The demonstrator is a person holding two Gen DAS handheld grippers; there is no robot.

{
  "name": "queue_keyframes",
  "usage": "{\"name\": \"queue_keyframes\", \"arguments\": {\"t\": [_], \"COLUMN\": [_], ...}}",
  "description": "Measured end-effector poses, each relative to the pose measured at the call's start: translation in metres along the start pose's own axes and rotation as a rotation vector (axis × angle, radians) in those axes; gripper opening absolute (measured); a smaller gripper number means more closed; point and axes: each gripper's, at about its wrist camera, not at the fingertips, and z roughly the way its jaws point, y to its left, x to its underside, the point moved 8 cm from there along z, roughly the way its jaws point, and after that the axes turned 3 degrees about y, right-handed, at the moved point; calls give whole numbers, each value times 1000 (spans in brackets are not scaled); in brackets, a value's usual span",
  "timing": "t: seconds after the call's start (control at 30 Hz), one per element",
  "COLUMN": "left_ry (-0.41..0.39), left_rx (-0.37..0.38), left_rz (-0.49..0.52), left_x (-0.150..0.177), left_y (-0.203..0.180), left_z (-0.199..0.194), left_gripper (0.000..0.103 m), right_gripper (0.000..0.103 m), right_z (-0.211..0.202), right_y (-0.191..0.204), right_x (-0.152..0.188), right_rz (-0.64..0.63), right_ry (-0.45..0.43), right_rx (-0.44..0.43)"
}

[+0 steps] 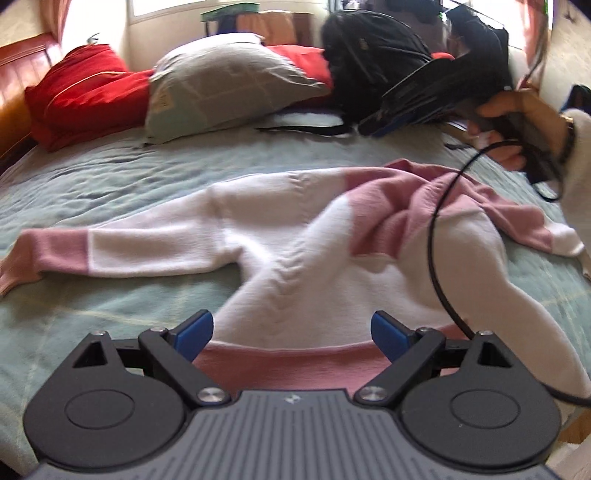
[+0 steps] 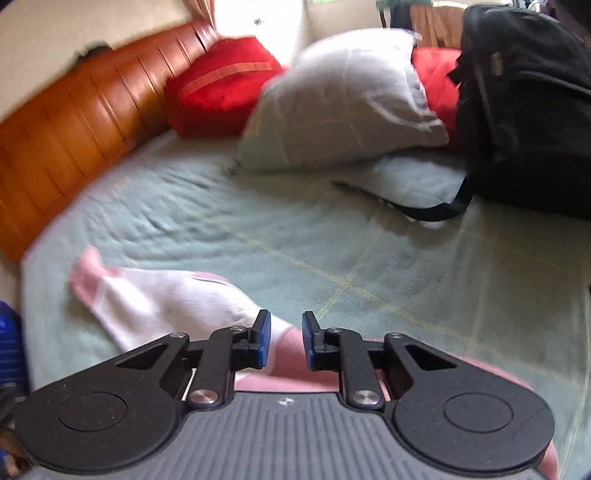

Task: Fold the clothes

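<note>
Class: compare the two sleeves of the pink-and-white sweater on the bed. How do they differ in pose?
The left sleeve lies stretched out flat on the bedcover; the right sleeve is folded across the sweater's body. The left one's pink cuff lies flat; the right one is bunched. Both are white with pink ends.

Sweater (image 1: 295,240) on bed (image 1: 110,177), before pillows (image 1: 229,85)

Daylight from blown-out far windows (image 1: 155,7) lights both views softly, shadows faint, while motion blur smears the pillow (image 2: 343,103) and sweater (image 1: 295,240), and fisheye bends the headboard (image 2: 74,129) at the edges.
</note>
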Motion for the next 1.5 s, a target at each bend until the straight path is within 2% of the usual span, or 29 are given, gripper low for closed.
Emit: {"name": "queue_keyframes", "arguments": {"t": [0.1,0.23,0.4,0.73,0.83,1.0,1.13,1.3,1.5], "left_ry": [-2,-8,-8,-18,-14,-20,-28,-46,-68], "left_rx": [-3,-6,-11,18,20,21,39,72,111], "left_rz": [-8,-9,-29,-47,-46,-44,-43,-26,-5], "left_x": [2,5,7,11,15,22,29,39,52], "left_y": [10,22,34,29,28,27,25,20,14], "left_z": [-2,-6,-4,-7,-8,-18,-28,-45,-67], "left_gripper": [92,92,93,93,93,93,93,93,93], "right_gripper": [22,20,17,18,18,18,19,19,19], "right_z": [41,70,54,39,36,15,-19,-61,-118], "right_y": [-10,-21,1,58,65,60,65,65,47], "right_x": [-6,7,26,91,99,91,84,77,80], "right_rz": [48,150,162,49,9,75,85,92,138], "right_ry": [100,219,256,300,251,213,150,63,-45], "right_rx": [51,-10,-120,-163,-135,-168,-171,-125,-23]}}
